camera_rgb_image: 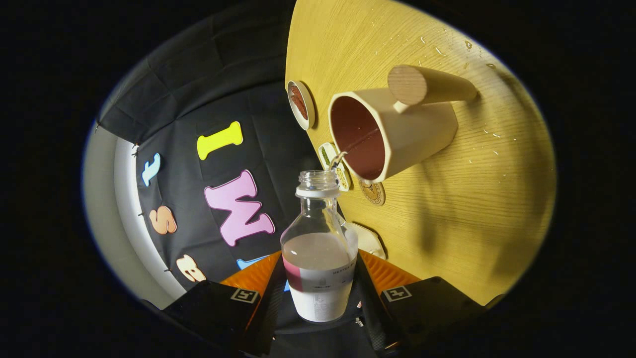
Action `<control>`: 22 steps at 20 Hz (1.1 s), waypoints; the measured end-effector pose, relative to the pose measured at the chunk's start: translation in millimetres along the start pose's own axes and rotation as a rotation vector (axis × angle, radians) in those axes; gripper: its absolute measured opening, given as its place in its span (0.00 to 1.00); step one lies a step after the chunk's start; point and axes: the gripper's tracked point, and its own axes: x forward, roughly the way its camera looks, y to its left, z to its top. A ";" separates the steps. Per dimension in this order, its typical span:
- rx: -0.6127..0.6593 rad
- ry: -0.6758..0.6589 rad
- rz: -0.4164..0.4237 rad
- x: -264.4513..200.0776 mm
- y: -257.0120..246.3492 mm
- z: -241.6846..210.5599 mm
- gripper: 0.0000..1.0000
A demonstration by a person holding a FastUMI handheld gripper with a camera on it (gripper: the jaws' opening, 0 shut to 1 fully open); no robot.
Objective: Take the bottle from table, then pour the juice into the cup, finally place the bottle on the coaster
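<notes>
We have the gripper point(320, 278) clamped on the bottle point(319, 258), one finger pressing each side of its lower body, so the bottle sits squarely between the fingers and juts out ahead of them. The whole view is rolled over, with the table point(447, 209) standing like a wall beside us, which tells us the bottle is tipped for pouring. It is a clear bottle with a narrow neck, a white collar ring and no cap on its open mouth; a white label wraps the lower half, with a dark red patch on one side (the print is too small for us to make out). Cloudy pale liquid fills it to about the shoulder.

From the mouth we see a thin stream point(343, 153) running across to the cup point(392, 132), whose rim lies just beyond the bottle's mouth. The cup is cream outside, reddish brown inside, with a stubby round wooden handle point(422, 85). It stands on the wooden table near the table's edge.

Along that edge lie a round coaster point(301, 105) with a pale rim beyond the cup, and small flat stickers point(372, 192) between the cup and the bottle. Droplets point(467, 44) speckle the wood past the cup.
</notes>
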 end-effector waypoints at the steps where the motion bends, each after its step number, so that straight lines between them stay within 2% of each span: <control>1: 0.005 -0.002 0.003 1.1 0.6 -0.4 0.75; 22: 0.199 -0.105 0.113 13.4 40.6 7.6 0.75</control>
